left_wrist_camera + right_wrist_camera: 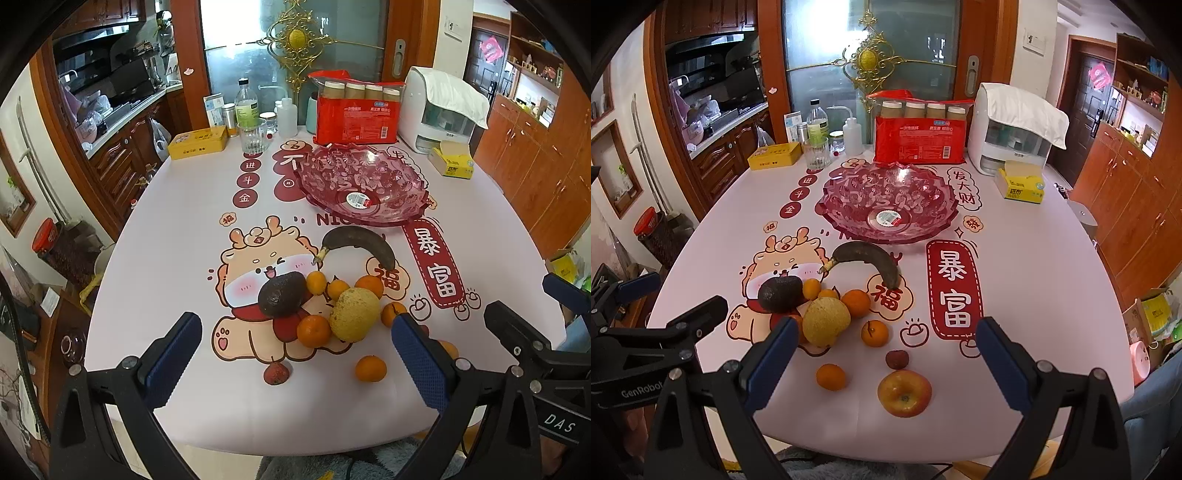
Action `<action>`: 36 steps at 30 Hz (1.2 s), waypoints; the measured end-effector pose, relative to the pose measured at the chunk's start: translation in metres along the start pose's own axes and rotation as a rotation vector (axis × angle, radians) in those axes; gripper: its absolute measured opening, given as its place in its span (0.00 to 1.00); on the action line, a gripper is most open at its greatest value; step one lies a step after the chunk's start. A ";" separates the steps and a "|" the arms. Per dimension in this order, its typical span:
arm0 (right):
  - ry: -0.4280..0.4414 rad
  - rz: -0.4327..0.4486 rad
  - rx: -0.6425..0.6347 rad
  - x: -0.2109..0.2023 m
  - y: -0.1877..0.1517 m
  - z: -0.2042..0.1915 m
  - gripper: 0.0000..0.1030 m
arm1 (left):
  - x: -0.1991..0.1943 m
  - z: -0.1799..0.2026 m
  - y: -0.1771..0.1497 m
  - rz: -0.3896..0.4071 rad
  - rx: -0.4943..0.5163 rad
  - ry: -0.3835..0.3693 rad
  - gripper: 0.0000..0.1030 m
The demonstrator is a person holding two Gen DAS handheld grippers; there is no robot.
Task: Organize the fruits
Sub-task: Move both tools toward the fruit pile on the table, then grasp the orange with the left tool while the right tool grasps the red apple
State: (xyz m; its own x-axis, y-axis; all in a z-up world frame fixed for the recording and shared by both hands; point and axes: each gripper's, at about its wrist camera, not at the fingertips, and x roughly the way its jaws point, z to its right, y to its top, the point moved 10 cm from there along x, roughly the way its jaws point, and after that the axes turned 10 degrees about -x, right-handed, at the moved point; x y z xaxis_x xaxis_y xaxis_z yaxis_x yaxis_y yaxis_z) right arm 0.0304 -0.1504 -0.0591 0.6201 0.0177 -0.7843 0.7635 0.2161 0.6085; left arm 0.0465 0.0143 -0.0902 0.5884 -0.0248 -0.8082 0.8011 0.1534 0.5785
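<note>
- The banana (pixel 866 260), blackened, lies on the counter (pixel 1034 280) just in front of the pink glass bowl (pixel 890 201); its long axis runs roughly from 9 to 4 o'clock in the right wrist view, arching upward, with the yellowish stem end pointing to 9 o'clock and the tip to 4 o'clock.
- The avocado (pixel 780 292) lies with its long axis nearly 9 to 3 o'clock, at the 9 o'clock edge of the fruit cluster.
- A yellow pear (pixel 826 322) sits in the middle of the cluster, touching the avocado and the tangerines (pixel 856 303) around it; its narrow end points toward 12 o'clock.
- One tangerine (pixel 874 333) stands at 3 o'clock of the pear, another (pixel 831 376) at 6 o'clock, apart from the pile.
- A lychee (pixel 897 359) and a red-yellow apple (pixel 904 393) lie nearest the counter's front edge, the apple at 6 o'clock of the lychee, its stem pit facing the camera.
- The pink glass bowl holds no fruit; only a label sticker (pixel 889 218) shows at its bottom.
- Behind the bowl, a red packet (pixel 919 142) holds four capped cups in a row.
- The left hand-held gripper (pixel 295 350) hovers released above the front edge, jaws wide apart, nothing between them.
- The right hand-held gripper (pixel 886 354) is likewise spread wide and grasps nothing.
</note>
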 end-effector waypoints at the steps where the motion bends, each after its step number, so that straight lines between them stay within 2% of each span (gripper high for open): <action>1: 0.001 -0.001 0.000 0.000 0.000 0.000 0.94 | -0.001 0.001 0.000 -0.001 -0.004 -0.001 0.99; 12: -0.003 -0.018 0.003 0.011 0.004 -0.008 0.94 | 0.011 -0.009 0.012 -0.029 0.019 0.000 0.99; 19: -0.020 -0.040 0.017 0.014 0.005 -0.012 0.94 | 0.019 -0.005 0.012 -0.047 0.042 -0.028 0.99; 28: -0.056 -0.079 0.077 0.019 -0.011 0.013 0.94 | 0.033 0.014 0.001 -0.097 0.082 -0.059 0.99; 36: -0.103 -0.112 0.070 0.029 -0.035 0.039 0.92 | 0.047 0.030 -0.019 -0.161 0.066 -0.085 0.99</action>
State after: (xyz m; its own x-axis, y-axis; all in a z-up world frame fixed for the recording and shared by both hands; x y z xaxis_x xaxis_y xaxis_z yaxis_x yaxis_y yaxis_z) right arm 0.0291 -0.1959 -0.0982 0.5427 -0.1038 -0.8335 0.8375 0.1427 0.5275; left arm 0.0616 -0.0195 -0.1359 0.4568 -0.1272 -0.8804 0.8895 0.0757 0.4506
